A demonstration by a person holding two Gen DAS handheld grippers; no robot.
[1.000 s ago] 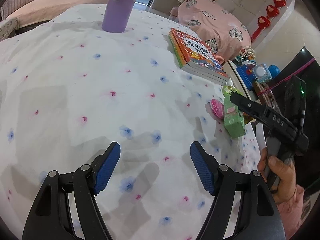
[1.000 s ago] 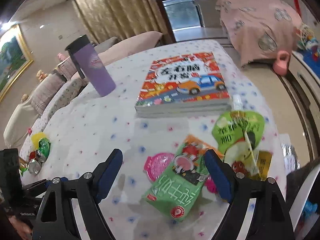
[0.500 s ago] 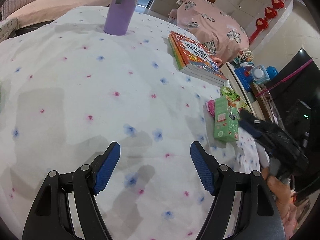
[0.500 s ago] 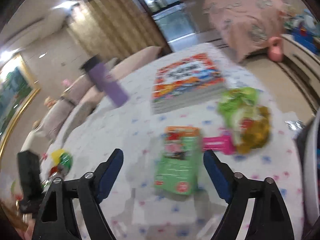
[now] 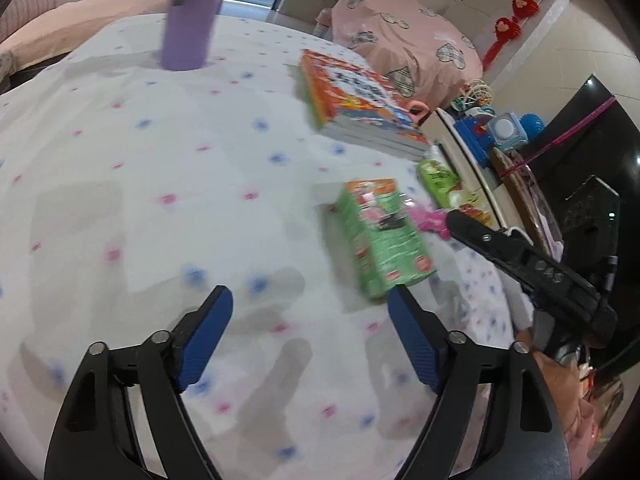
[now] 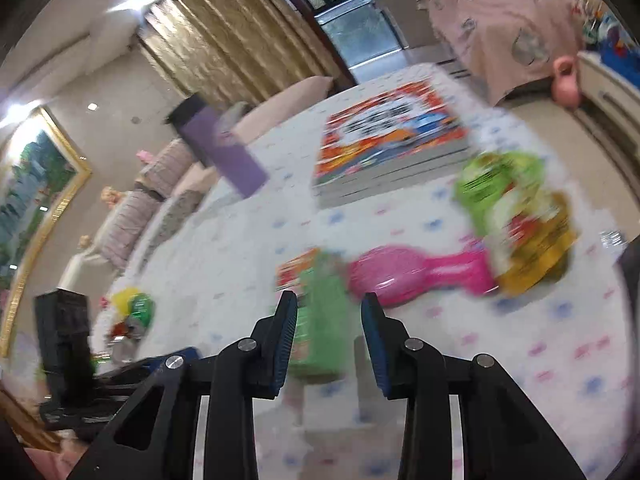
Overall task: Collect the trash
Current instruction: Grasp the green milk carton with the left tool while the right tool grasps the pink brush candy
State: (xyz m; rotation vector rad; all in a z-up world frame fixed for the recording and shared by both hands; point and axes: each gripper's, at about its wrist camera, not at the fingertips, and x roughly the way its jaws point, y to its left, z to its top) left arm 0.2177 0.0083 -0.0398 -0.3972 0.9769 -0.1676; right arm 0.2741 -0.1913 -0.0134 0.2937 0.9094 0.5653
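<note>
A green snack packet (image 5: 380, 236) lies on the flowered tablecloth (image 5: 160, 184), also in the right wrist view (image 6: 322, 312). My right gripper (image 6: 329, 336) has its jaws narrowed around the packet's near end; contact is blurred. A pink wrapper (image 6: 420, 274) and a green and yellow pouch (image 6: 516, 208) lie beyond it. My left gripper (image 5: 310, 342) is open and empty, just left of the packet. The right gripper's finger (image 5: 520, 256) shows from the side in the left wrist view.
A stack of orange books (image 5: 356, 100) and a purple bottle (image 5: 192, 16) stand further back on the table. Cans and a yellow item (image 6: 132, 308) lie at the table's far left. Toys (image 5: 492, 128) crowd a shelf beyond the table's right edge.
My right gripper has narrowed its jaws from wide open and moved in on the green packet. My left gripper has shifted right, toward the packet.
</note>
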